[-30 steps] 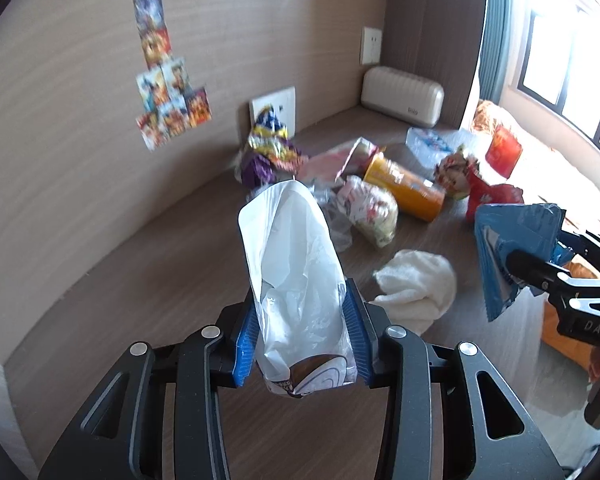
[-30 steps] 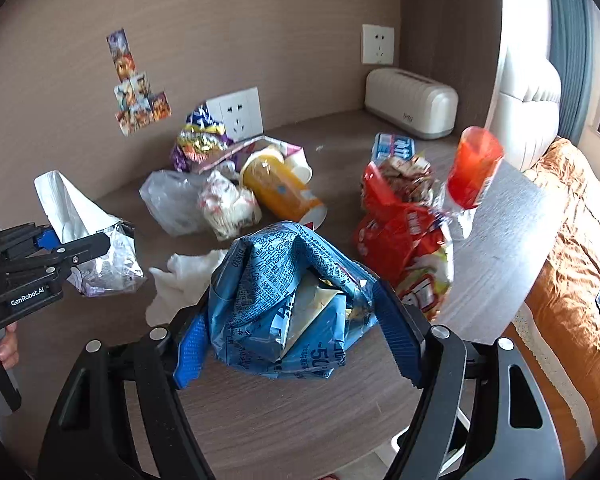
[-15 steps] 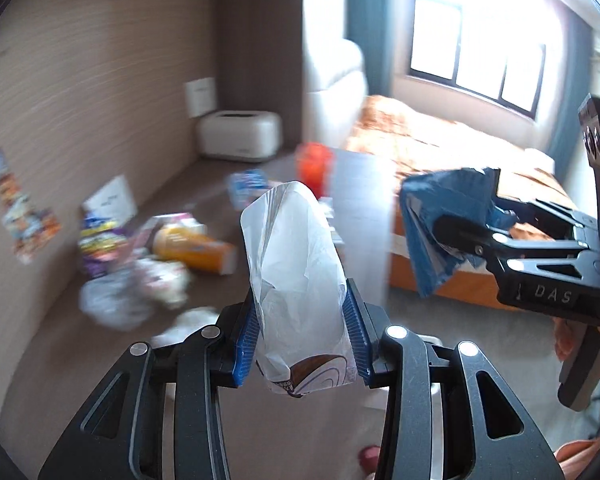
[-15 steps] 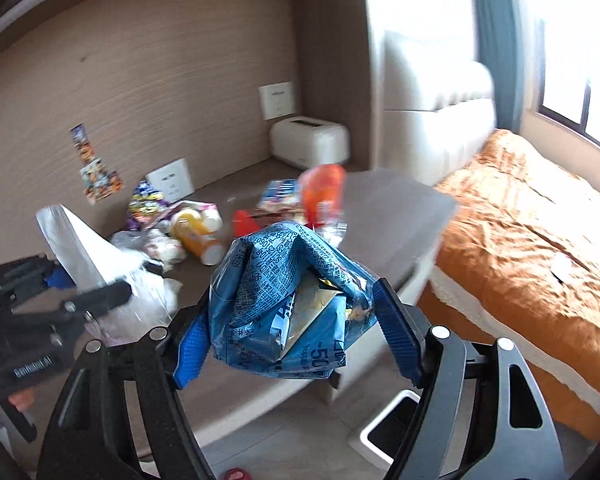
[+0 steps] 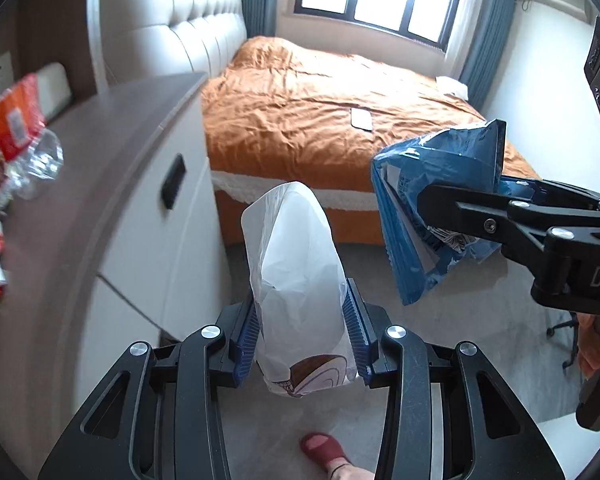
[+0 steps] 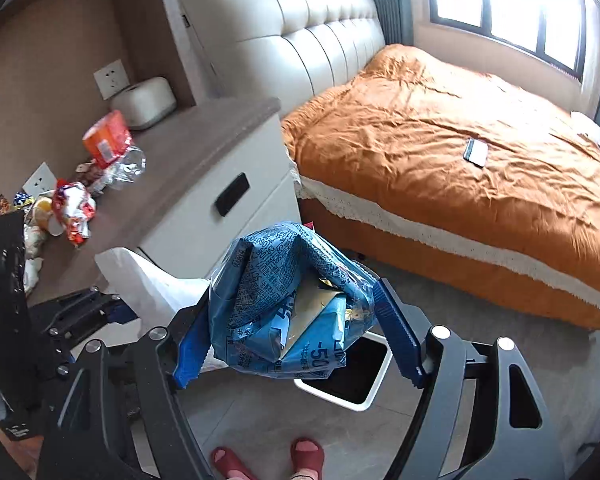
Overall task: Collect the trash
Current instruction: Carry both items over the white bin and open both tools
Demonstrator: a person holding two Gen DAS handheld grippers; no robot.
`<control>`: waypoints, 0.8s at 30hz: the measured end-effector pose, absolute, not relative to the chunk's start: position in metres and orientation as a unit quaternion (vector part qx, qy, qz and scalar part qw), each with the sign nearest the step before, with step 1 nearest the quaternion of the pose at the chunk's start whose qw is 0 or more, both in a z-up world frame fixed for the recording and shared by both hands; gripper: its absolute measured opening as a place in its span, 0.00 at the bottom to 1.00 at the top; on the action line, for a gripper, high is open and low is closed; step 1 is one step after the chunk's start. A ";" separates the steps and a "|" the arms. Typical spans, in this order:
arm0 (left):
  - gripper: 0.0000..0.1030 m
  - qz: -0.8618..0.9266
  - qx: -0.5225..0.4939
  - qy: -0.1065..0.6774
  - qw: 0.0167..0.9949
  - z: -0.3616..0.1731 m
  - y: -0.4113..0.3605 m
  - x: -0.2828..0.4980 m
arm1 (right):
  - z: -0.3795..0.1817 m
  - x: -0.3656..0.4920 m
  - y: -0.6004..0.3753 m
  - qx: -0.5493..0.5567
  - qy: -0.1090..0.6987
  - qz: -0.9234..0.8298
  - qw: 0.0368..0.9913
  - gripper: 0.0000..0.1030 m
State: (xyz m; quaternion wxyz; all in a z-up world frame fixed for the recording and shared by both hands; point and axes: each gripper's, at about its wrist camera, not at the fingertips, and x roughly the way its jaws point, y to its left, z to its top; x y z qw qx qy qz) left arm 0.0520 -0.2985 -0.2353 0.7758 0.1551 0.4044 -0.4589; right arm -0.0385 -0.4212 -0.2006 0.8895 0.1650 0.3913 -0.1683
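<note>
The left tool [image 5: 302, 338] pinches a white plastic wrapper [image 5: 300, 280] and the right tool [image 6: 296, 336] clamps a crumpled blue snack bag [image 6: 288, 300], both off the bench [image 6: 188, 168] edge, so carry each squarely above the floor bin [image 6: 352, 376] before letting go.

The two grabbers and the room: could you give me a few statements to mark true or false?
1. The left gripper holds a white plastic wrapper. True.
2. The right gripper is empty. False: its fingers clamp a crumpled blue snack bag.
3. A white-rimmed bin stands on the floor below the blue bag. True.
4. The bed has a green cover. False: it is orange.
5. A phone lies on the bed. True.
6. The counter holds no trash. False: wrappers lie there.
</note>
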 end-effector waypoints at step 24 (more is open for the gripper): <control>0.95 -0.465 0.175 0.490 0.716 -0.531 -0.380 0.064 | -0.505 -0.023 -0.505 0.236 0.500 -0.169 0.816 0.96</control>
